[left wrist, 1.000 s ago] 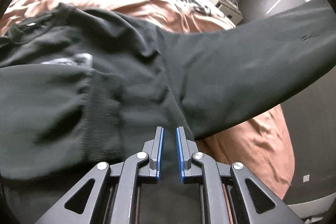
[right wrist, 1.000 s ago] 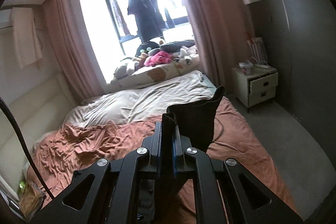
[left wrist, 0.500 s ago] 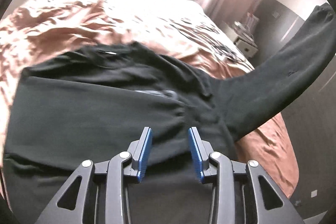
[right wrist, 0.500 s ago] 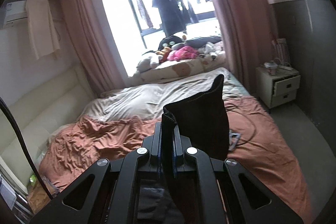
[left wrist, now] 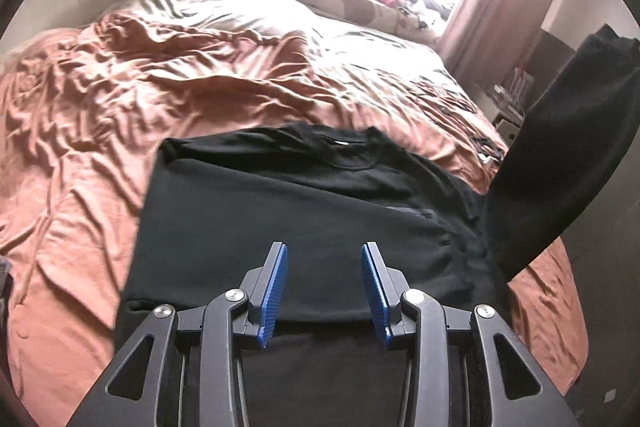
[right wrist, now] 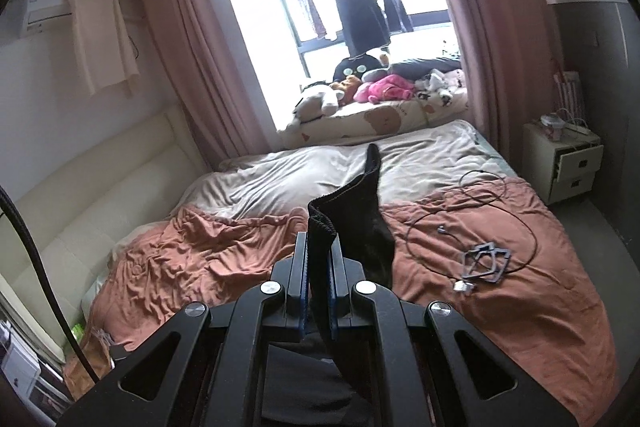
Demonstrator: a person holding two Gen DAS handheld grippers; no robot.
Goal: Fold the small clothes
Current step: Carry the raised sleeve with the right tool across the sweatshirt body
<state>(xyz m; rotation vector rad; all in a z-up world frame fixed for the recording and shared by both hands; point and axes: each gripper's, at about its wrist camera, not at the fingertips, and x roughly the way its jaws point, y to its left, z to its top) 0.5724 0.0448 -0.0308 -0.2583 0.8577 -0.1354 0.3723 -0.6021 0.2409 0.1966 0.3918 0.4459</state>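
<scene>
**Fold partway: one sleeve in, other still lifted**

Black sweatshirt (left wrist: 304,219) lies flat on the rust bedspread (left wrist: 100,131), collar at 12 o'clock, long axis 12–6. Far-side sleeve looks folded across the body. Left gripper (left wrist: 325,287) jaws have just been opening, nothing between them. Right gripper (right wrist: 319,283) is clamped on the sleeve cuff (right wrist: 352,211), raised at 3 o'clock; that sleeve and the lengthwise fold remain.

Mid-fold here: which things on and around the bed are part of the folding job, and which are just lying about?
Part of the job:
- black long-sleeved top spread on the rust-orange bedspread
- its ribbed sleeve cuff, clamped in the right gripper
- left gripper, open above the top

Lying about:
- thin black cable looped on the bed
- dark diamond-shaped frame
- plush toys on the window seat
- white nightstand
</scene>
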